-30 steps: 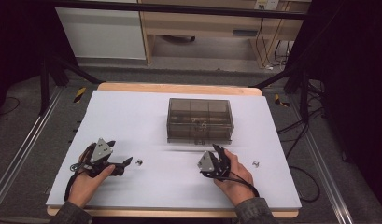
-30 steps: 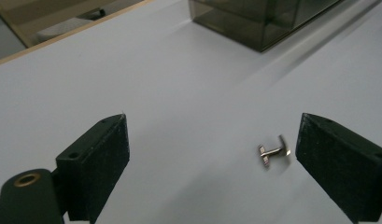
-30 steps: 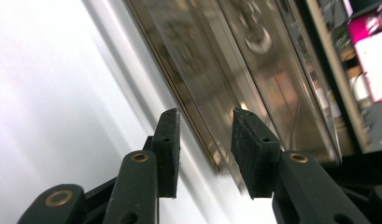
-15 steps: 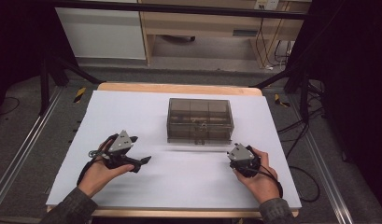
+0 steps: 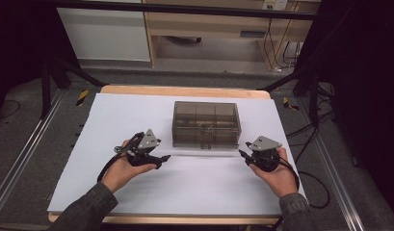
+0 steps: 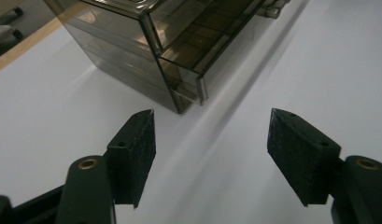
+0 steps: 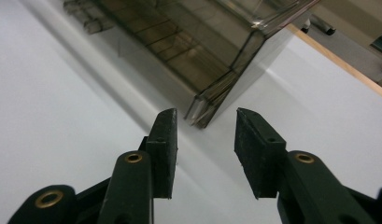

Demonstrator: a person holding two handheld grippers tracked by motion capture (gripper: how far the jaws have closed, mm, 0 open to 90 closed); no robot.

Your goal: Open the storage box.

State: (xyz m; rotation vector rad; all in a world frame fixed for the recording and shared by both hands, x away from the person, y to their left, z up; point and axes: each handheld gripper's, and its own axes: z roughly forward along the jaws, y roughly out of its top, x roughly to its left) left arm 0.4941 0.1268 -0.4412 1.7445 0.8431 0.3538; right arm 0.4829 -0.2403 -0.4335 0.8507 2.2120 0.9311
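A smoky see-through compartment box (image 5: pixel 206 124) with a closed lid stands at the middle of the white sheet. My left gripper (image 5: pixel 164 158) lies level just off the box's near left corner and points right. In the left gripper view its jaws (image 6: pixel 212 140) are open with only bare sheet between them, they have just been closing, and the box (image 6: pixel 165 42) lies ahead. My right gripper (image 5: pixel 242 154) sits off the near right corner and points left. Its jaws (image 7: pixel 205 135) are open and have just been closing slightly. The box corner (image 7: pixel 212 109) stands just beyond the tips, untouched.
The white sheet (image 5: pixel 137 192) covers a wooden table whose far edge (image 5: pixel 185 90) shows behind the box. Black frame legs stand at both sides, and cables (image 5: pixel 305 130) trail over the floor at the right. A cabinet stands beyond the table.
Both hands have moved right and farther from the near edge, and now flank the box's front corners. The left jaws stand narrower than before.
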